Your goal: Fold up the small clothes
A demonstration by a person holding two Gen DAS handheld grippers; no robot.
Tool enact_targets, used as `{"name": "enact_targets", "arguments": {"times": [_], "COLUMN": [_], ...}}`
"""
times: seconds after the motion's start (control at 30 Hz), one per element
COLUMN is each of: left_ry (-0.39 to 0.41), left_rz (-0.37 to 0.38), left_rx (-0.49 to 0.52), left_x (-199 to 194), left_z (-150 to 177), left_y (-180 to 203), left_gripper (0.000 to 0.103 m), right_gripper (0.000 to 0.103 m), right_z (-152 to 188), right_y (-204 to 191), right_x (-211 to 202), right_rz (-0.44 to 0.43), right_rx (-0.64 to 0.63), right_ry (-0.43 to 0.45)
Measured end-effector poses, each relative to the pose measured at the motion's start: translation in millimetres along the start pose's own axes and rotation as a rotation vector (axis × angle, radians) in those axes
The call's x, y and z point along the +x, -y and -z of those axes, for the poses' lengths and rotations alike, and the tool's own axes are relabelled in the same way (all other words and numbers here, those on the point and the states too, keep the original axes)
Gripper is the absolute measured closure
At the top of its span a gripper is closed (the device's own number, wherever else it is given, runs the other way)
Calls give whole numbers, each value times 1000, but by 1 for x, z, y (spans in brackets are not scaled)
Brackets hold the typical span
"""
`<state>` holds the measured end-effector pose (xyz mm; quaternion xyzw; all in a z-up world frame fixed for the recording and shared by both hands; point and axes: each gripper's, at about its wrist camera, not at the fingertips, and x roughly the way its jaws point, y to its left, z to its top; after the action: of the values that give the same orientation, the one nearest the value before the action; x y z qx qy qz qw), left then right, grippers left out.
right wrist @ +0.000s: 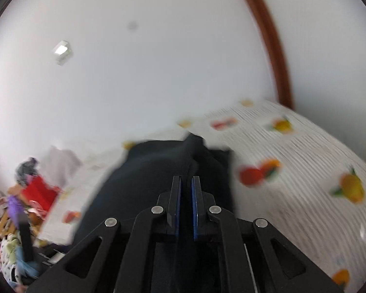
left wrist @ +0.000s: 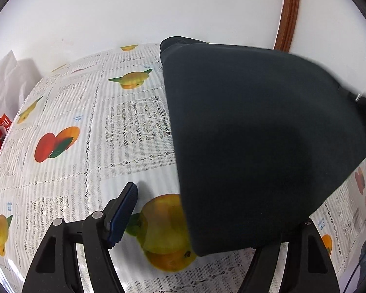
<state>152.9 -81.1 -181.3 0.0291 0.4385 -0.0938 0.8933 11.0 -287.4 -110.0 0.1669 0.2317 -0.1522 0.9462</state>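
1. L wrist view: left gripper (left wrist: 202, 219) spread wide, nothing between its fingers; blue-padded left finger (left wrist: 123, 213) visible, right finger hidden behind cloth.
2. Dark garment (left wrist: 256, 141) lifted above fruit-print tablecloth (left wrist: 73, 122), draping over right side of the view.
3. R wrist view (blurred): right gripper (right wrist: 186, 188) pads nearly together, slim gap; whether it pinches the cloth, can't tell.
4. Garment (right wrist: 153, 175) lies just ahead, on tablecloth (right wrist: 305, 158).

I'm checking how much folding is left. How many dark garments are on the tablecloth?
1. One dark garment lies on the fruit-print tablecloth, draped over the left gripper's far finger and beneath the right gripper. Others may lie hidden under it.
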Motion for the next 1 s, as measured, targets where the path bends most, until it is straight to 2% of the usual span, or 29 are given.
{"name": "enact_targets", "arguments": {"times": [0.13, 0.37, 0.43, 0.5, 0.53, 0.6, 0.63, 0.67, 0.7, 0.77, 0.83, 1.0], "left_ry": [-2, -32, -36, -22, -17, -3, 13, 28, 32, 18, 45, 55], "left_rz": [1, 35, 41, 46, 52, 73, 78, 74, 76, 106, 62, 37], "left_rx": [6, -9, -4, 2, 8, 28, 38, 43, 44, 47, 43, 11], "left_x": [1, -2, -7, -15, -18, -24, -27, -30, -32, -32, -36, -45], "left_z": [-2, -1, 3, 9, 11, 13, 13, 13, 13, 13, 16, 27], "left_y": [1, -11, -11, -11, -12, -10, -9, -8, -7, -5, -3, -10], "left_gripper": [28, 29, 29, 31, 33, 38, 41, 57, 71, 87, 92, 93], "right_gripper": [95, 89, 86, 72, 68, 64, 64, 65, 72, 90, 93, 96], "right_z": [14, 11, 14, 19, 22, 26, 28, 29, 30, 30, 27, 8], "right_y": [9, -7, -4, -2, 0, 4, 5, 5, 4, -4, -8, -10], "right_x": [18, 11, -1, -14, -18, -27, -30, -30, -26, -22, -15, 13], "right_rz": [47, 97, 84, 79, 76, 77, 70, 68, 78, 63, 84, 19], "right_rx": [-4, -90, -106, -128, -134, -127, -115, -108, -114, -152, -178, -140], "right_ry": [-55, -89, -99, -120, -128, -137, -139, -147, -157, -148, -112, -117]}}
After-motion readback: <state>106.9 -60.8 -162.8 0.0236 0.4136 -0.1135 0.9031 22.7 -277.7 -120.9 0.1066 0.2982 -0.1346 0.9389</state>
